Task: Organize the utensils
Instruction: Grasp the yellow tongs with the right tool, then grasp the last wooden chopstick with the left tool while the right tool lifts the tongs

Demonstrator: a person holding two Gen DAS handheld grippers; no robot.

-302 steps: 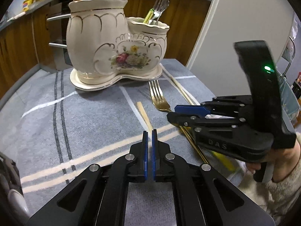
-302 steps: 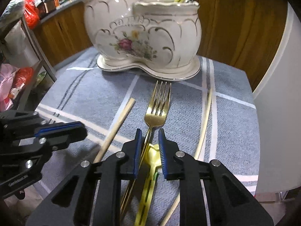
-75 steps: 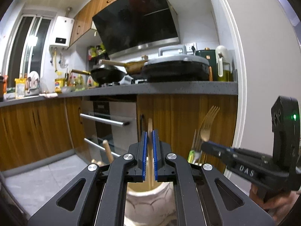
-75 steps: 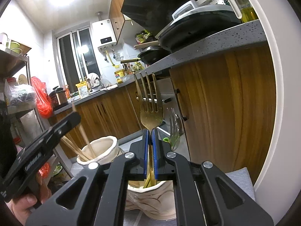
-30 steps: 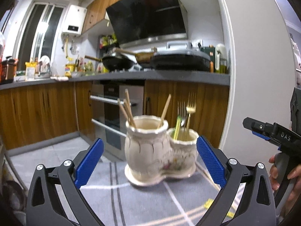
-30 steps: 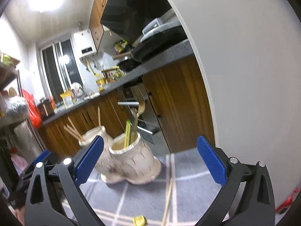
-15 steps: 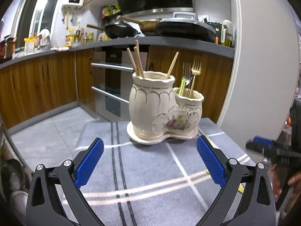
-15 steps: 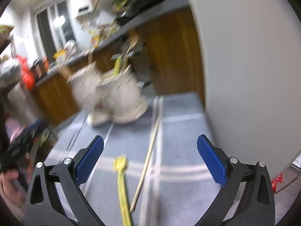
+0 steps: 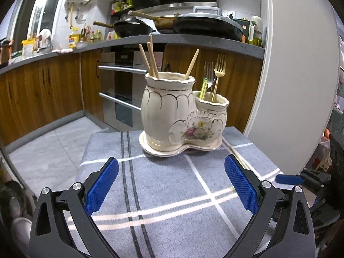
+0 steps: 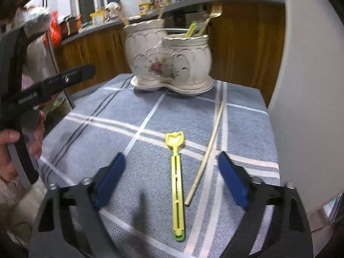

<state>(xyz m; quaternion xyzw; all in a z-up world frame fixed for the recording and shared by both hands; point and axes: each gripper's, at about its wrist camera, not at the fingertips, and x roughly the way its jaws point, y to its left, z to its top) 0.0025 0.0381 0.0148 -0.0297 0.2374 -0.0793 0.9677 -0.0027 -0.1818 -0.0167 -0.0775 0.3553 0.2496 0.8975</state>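
Near the table's (image 10: 247, 99) right edge, the yellow utensil (image 10: 177, 172) lies lengthwise, head toward the holder (image 10: 169, 58), a chopstick (image 10: 207, 152) beside it, under the closing, empty right gripper (image 10: 172, 182), now tilted lower; left gripper (image 9: 172, 185) wide open, empty.

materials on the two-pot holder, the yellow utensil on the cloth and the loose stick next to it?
Holder: looks like glazed ceramic, glossy cream with gold trim and a painted flower motif.
Yellow utensil: most likely molded plastic, uniform bright colour, slotted handle.
Stick: probably bamboo or wood, pale matte tan, a chopstick by shape; motion blur hides any grain.
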